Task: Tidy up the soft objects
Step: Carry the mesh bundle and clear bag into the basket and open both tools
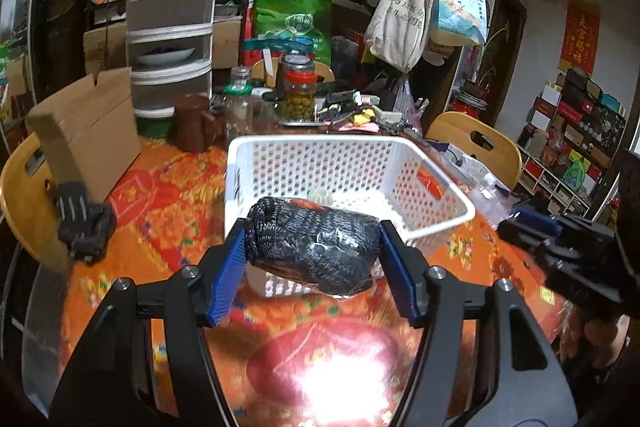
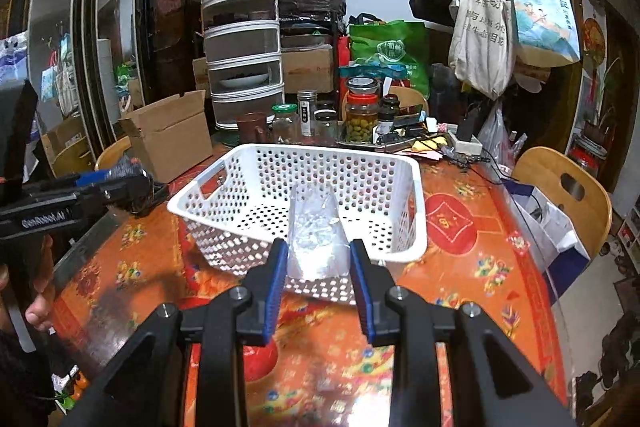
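A white perforated basket [image 1: 448,203] stands on the red-orange tablecloth; it also shows in the right wrist view [image 2: 412,211]. My left gripper [image 1: 312,239] is shut on a dark knitted bundle in clear wrap [image 1: 312,247], held above the basket's near rim. My right gripper [image 2: 320,259] is shut on a clear plastic bag of white stuff [image 2: 316,239], held at the basket's near rim. Another dark knitted item [image 1: 84,227] lies at the table's left edge. The right gripper shows at the right in the left wrist view [image 1: 516,227].
A cardboard box [image 2: 172,139] stands left of the basket. Jars [image 2: 362,115], a brown cup [image 2: 250,127] and a stacked white food cover [image 2: 240,39] crowd the table's far side. Wooden chairs [image 2: 568,195] stand at the right and left. Bags hang on a coat rack [image 2: 480,23].
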`<state>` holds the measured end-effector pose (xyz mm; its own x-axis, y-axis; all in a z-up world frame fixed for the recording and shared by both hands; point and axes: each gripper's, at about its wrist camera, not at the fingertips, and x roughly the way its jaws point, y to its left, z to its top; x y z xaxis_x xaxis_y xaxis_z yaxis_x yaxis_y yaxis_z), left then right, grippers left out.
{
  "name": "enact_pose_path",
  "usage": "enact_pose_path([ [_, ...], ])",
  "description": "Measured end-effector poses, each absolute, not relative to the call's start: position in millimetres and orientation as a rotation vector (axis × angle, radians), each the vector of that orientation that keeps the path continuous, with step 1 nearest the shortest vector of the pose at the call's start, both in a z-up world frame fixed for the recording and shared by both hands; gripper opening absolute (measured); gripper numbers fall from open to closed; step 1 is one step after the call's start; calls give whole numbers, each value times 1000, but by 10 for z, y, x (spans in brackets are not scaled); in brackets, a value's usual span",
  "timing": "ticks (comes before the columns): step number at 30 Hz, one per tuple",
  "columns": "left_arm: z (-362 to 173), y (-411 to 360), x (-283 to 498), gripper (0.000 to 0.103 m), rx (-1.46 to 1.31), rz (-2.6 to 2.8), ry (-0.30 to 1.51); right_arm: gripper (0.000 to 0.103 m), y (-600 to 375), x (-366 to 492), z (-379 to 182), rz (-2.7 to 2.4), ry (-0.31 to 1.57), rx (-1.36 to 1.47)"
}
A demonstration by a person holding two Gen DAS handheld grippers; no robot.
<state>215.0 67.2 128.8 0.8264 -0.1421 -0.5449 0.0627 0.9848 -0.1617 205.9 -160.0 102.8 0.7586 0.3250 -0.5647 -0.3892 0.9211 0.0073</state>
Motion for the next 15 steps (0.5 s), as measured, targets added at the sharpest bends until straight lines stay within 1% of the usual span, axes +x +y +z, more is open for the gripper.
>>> enact_pose_path([
  [3,1415,596,2404,61,-128,-122,603,30,-1551,2263,1049,388,625,-118],
  [7,1456,496,2780,61,-119,-118,650,30,-1477,2532,1064,392,661,-115],
  [13,1240,392,3468,61,-103,-70,761,30,-1299,2997,987,361,733,-153],
  [15,1098,400,3636,61,-102,-57,803,30,-1268,3220,869,371,794,-137],
])
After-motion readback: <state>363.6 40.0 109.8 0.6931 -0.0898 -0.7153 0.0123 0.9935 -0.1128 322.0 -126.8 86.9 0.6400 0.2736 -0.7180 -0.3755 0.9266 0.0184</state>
